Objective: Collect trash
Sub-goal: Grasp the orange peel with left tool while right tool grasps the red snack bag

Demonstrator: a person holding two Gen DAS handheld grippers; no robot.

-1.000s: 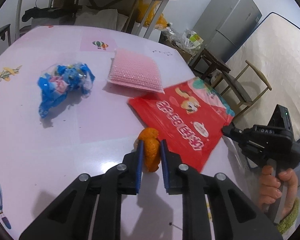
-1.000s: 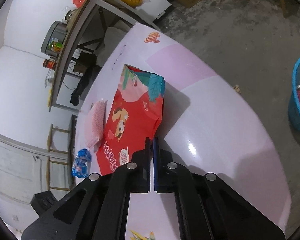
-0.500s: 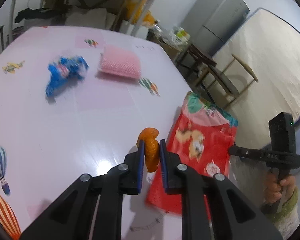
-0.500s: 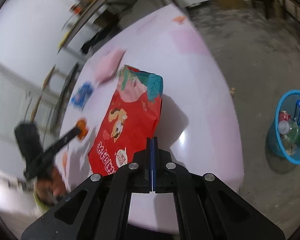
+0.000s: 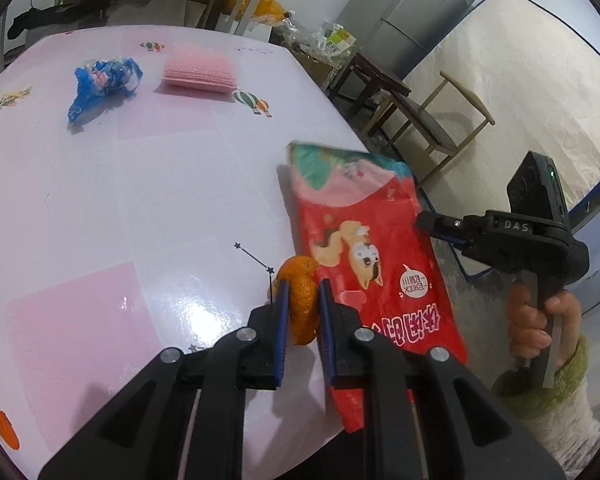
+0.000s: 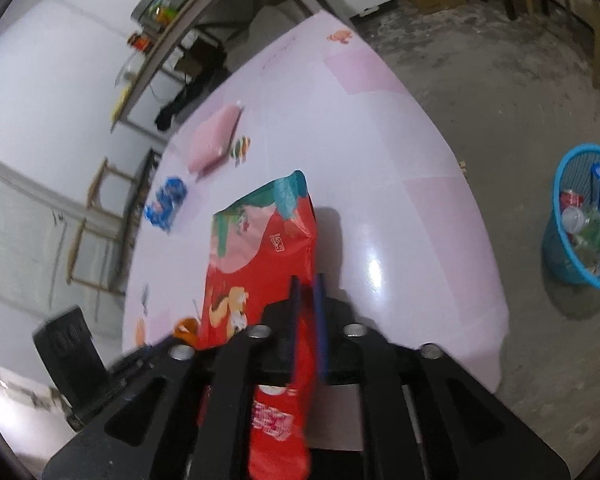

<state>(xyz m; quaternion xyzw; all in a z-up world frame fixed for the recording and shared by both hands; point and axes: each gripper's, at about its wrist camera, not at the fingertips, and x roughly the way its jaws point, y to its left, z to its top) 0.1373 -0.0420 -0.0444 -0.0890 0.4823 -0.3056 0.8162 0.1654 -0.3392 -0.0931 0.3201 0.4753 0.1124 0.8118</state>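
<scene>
Right wrist: pink tablecloth [image 6: 380, 128], concrete floor [image 6: 500, 92]

Pink-and-white checked worktop [image 5: 140, 208] with balloon prints; red bag [image 5: 364, 264] with cartoon dog; orange peel [image 5: 300, 300]; crumpled blue wrapper [image 5: 104, 80]; blue basket [image 6: 580, 256].

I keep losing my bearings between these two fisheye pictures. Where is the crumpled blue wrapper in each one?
Left wrist view: the crumpled blue wrapper lies far up on the left of the table, just left of the pink pad.
Right wrist view: it shows blurred at middle left, below that pad.
Shared landmark: the red bag on the table's near edge.
</scene>
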